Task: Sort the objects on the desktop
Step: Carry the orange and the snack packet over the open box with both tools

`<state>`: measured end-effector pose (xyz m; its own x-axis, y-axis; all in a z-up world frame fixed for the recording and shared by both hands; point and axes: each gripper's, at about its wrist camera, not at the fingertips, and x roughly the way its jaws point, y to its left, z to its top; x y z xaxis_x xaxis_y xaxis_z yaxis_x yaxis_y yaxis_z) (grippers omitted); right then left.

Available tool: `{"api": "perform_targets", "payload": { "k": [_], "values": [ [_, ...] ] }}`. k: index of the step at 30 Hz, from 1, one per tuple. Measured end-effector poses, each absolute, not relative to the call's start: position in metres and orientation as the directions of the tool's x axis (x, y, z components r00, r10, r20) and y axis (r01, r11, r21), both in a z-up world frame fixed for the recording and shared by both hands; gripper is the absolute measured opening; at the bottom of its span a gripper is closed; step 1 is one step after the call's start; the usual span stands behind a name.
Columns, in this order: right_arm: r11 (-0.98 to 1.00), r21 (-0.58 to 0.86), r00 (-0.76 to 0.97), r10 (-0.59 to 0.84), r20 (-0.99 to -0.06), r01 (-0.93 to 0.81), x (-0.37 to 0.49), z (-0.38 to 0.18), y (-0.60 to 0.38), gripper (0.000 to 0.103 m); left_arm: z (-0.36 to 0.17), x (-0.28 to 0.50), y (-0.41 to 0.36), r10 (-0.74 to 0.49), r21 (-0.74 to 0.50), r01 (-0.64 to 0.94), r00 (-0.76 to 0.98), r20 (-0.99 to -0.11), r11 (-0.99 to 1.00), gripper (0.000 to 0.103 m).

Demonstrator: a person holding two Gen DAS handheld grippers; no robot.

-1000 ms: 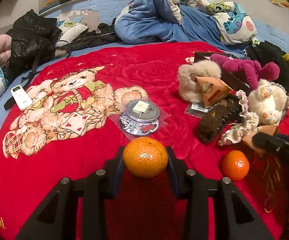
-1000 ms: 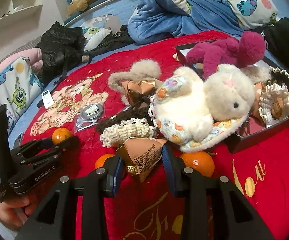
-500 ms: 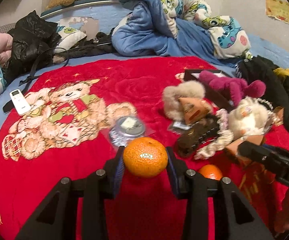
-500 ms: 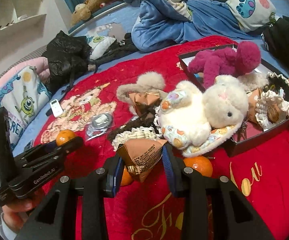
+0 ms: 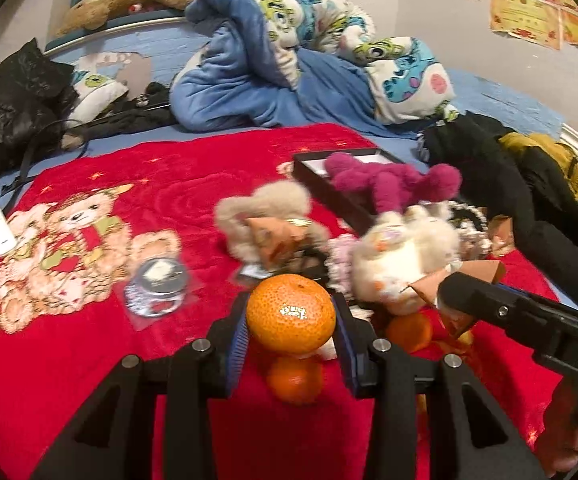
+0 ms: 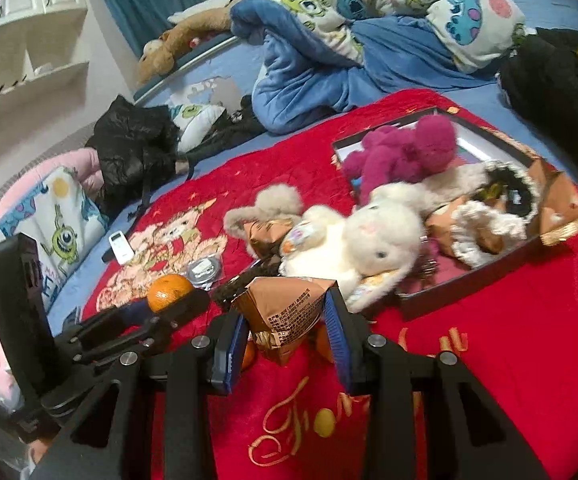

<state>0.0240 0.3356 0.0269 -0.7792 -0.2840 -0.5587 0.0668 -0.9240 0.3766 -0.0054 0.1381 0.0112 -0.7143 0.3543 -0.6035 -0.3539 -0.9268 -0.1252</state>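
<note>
Left wrist view: left gripper (image 5: 291, 320) clenched on a tangerine (image 5: 291, 318), held above the red blanket (image 5: 69, 360). Right gripper (image 6: 285, 330) grasps a bronze pyramid packet (image 6: 283, 316), just before the white plush rabbit (image 6: 353, 244).

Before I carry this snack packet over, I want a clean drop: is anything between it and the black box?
Yes. The white plush rabbit lies between the packet in the right claw and the black box, draped over its near corner. The box already looks crowded.
</note>
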Motion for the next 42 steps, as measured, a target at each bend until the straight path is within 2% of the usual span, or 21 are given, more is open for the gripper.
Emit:
{"api": "perform_targets", "payload": {
  "k": [10, 18, 24, 31, 42],
  "values": [
    [-0.933, 0.359, -0.812, -0.190, -0.552, -0.026, 0.054, 0.037, 0.396, 0.035, 0.016, 0.013, 0.210, 0.457, -0.136, -0.476, -0.666, -0.590, -0.869, 0.040],
    [-0.914, 0.375, -0.826, -0.089, -0.556, -0.154, 0.075, 0.034, 0.462, 0.035, 0.014, 0.019, 0.245, 0.493, -0.153, -0.512, -0.637, -0.592, -0.845, 0.040],
    [-0.929, 0.320, -0.824, -0.030, -0.566, -0.186, 0.081, 0.025, 0.482, 0.035, 0.012, 0.019, 0.264, 0.511, -0.152, -0.537, -0.622, -0.593, -0.830, 0.040],
    [-0.930, 0.319, -0.827, -0.029, -0.562, -0.184, 0.075, 0.027, 0.494, 0.035, 0.006, 0.011, 0.283, 0.520, -0.159, -0.548, -0.602, -0.606, -0.821, 0.040],
    [-0.940, 0.259, -0.784, 0.013, -0.620, -0.221, 0.029, 0.007, 0.514, 0.035, -0.008, -0.026, 0.313, 0.501, -0.130, -0.563, -0.576, -0.646, -0.816, 0.040]
  ]
}}
